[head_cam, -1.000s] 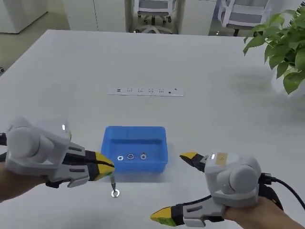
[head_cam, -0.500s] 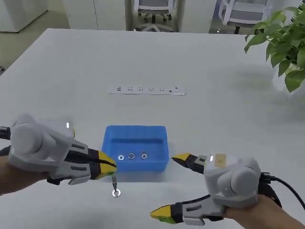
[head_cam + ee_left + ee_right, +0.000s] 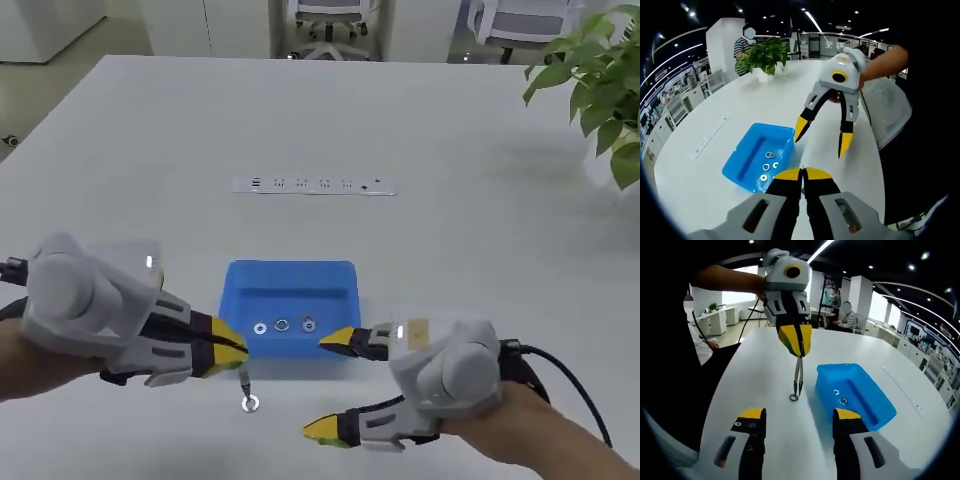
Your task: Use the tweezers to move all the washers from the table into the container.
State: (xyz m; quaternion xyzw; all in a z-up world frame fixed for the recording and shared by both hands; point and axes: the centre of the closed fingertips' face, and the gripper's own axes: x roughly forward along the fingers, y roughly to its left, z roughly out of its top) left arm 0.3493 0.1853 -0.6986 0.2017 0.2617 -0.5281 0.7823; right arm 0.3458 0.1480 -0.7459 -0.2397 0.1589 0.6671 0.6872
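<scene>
A blue container (image 3: 290, 290) sits on the white table with three washers (image 3: 282, 325) in it. In front of it one washer (image 3: 250, 403) lies on the table. My left gripper (image 3: 238, 350) is shut on thin metal tweezers (image 3: 243, 380) that point down at that washer. From the right gripper view the tweezers (image 3: 798, 374) have their tips on the washer (image 3: 793, 397), beside the container (image 3: 855, 392). My right gripper (image 3: 328, 386) stands open just right of the washer, holding nothing. The left gripper view has its own shut jaws, the container (image 3: 752, 157) and the right gripper (image 3: 821, 140).
A white power strip (image 3: 315, 185) lies beyond the container. A potted plant (image 3: 600, 80) stands at the table's far right. Office chairs (image 3: 330, 20) line the far edge. Bare table spreads to the left and right of the container.
My right gripper has moved left, closer to the container and the washer. The left gripper with the tweezers has stayed over the washer.
</scene>
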